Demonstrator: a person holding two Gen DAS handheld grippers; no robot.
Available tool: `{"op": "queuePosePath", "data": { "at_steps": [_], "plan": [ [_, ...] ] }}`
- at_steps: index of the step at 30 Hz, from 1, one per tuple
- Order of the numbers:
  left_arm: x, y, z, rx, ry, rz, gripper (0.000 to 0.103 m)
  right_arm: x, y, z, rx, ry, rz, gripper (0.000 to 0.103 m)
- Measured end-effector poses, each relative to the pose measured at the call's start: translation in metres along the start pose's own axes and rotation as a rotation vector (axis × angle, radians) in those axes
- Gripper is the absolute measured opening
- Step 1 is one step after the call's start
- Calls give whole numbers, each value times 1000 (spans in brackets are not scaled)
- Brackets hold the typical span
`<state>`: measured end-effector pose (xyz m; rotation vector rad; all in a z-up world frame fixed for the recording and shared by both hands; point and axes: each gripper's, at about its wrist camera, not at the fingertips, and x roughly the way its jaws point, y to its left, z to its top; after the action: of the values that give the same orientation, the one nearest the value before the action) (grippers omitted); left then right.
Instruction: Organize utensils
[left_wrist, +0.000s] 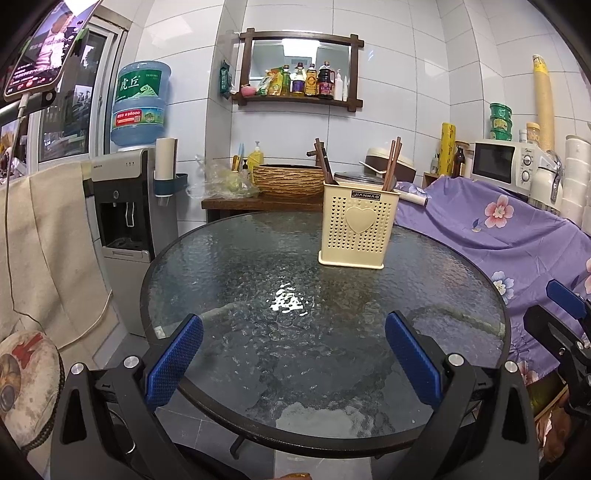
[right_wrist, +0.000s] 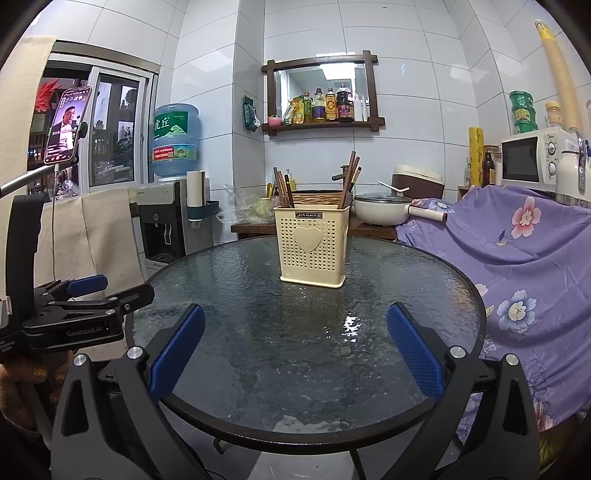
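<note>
Two grippers, both empty, jaws spread wide, hovering at the near edge of the round glass bench (left_wrist: 207, 258).

Left gripper (left_wrist: 293, 354): blue pads apart, nothing between them. Right gripper (right_wrist: 295, 350): same, pads apart, nothing held. In the left view the right gripper sits at 3 o'clock, beside the bench edge; in the right view the left one sits at 9 o'clock.

Glass between the grippers and the holder is bare; no loose utensils visible on it.

Far side of the bench: cream perforated utensil holder (left_wrist: 354, 227), upright, heart on the front. From the left gripper it lies at about 1 o'clock; from the right gripper near 12 o'clock, so the right arm looks better lined up for a straight reach.

Chopsticks (right_wrist: 351, 177): dark wood, standing in the holder in two clusters, left and right, long axes near vertical, tops leaning slightly outward.

Judgement: utensils look already sorted in; any grab needs a top-down approach on the exposed ends.
</note>
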<state>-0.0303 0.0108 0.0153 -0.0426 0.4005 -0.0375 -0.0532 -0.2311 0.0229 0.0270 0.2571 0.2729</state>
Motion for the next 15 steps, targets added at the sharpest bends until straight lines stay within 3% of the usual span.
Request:
{"op": "queuePosePath", "data": {
  "at_steps": [15],
  "plan": [
    [1, 0, -2, -5, 2, 8, 97, -1, 1, -3, 2, 3, -4, 97]
  ]
}}
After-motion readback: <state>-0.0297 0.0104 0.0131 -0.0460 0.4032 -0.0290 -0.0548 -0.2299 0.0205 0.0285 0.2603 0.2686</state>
